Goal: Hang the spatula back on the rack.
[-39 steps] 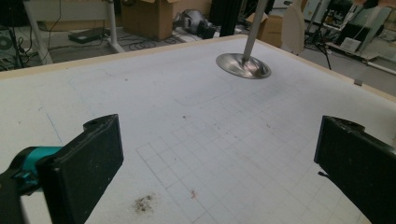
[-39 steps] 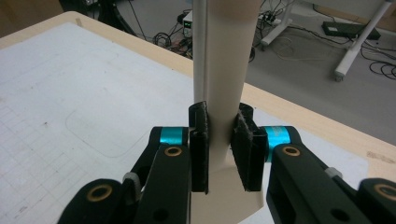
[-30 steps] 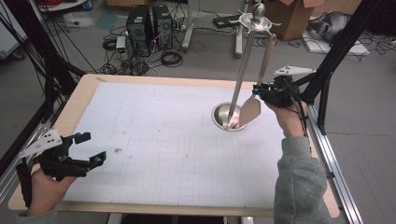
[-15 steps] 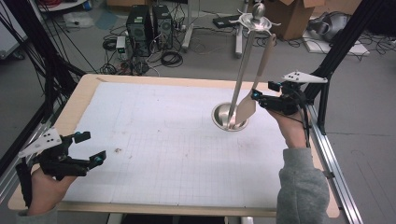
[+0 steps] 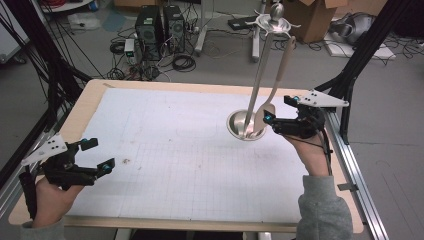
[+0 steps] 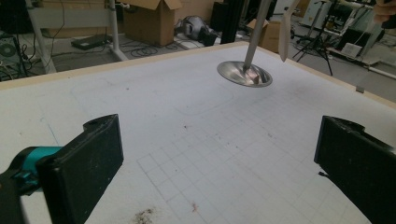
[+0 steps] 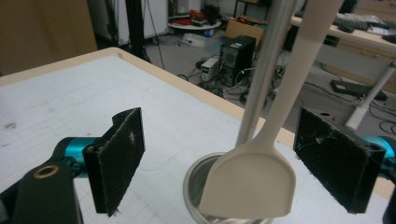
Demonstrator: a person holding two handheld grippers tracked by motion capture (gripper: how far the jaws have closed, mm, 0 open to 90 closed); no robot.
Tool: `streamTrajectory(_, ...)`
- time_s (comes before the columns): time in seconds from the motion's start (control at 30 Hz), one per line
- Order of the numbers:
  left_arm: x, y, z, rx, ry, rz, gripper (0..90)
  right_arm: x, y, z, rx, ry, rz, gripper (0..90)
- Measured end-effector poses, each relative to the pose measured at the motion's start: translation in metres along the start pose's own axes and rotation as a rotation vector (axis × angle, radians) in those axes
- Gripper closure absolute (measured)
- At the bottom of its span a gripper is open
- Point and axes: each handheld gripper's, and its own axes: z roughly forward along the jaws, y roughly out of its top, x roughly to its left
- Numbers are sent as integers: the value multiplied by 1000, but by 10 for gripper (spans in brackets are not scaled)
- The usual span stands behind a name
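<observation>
A metal utensil stand (image 5: 260,75) rises from a round steel dish (image 5: 239,131) at the table's right middle. A beige spatula (image 5: 280,70) hangs from its top ring, blade (image 5: 260,117) low over the dish. My right gripper (image 5: 281,110) sits just right of the blade; its jaws have just been opening. In the right gripper view the spatula (image 7: 252,182) hangs in the gap of the right gripper (image 7: 229,158), and neither pad touches it. My left gripper (image 5: 102,154) rests open at the front left with nothing in it; in its own view the left gripper (image 6: 224,186) faces the dish (image 6: 244,73).
The white gridded mat (image 5: 175,150) covers the wooden table. A metal rail (image 5: 355,170) runs along the right edge. Black frame posts (image 5: 365,50) stand at both sides. Computers (image 5: 160,25), cables and cardboard boxes (image 5: 315,15) lie on the floor beyond.
My right gripper has let go of the spatula blade, opened wide and drawn back to the right of the stand. The spatula hangs free. The left gripper has stayed put.
</observation>
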Motion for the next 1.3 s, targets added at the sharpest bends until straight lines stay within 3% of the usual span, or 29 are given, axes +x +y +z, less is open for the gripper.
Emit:
streamTrajectory(0.33, 0, 1, 4, 0, -10, -6, 17, 12, -18, -14, -23, 88, 15, 160)
streamTrajectory(0.57, 0, 1, 6, 2, -12, -6, 17, 20, -34, -20, -8, 145, 23, 160)
streamTrajectory(0.8, 0, 1, 7, 2, -15, -10, 17, 25, -48, -27, 0, 174, 38, 160)
streamTrajectory(1.3, 1, 2, 3, -11, -9, -11, 17, 39, -69, -41, -8, 230, 21, 160)
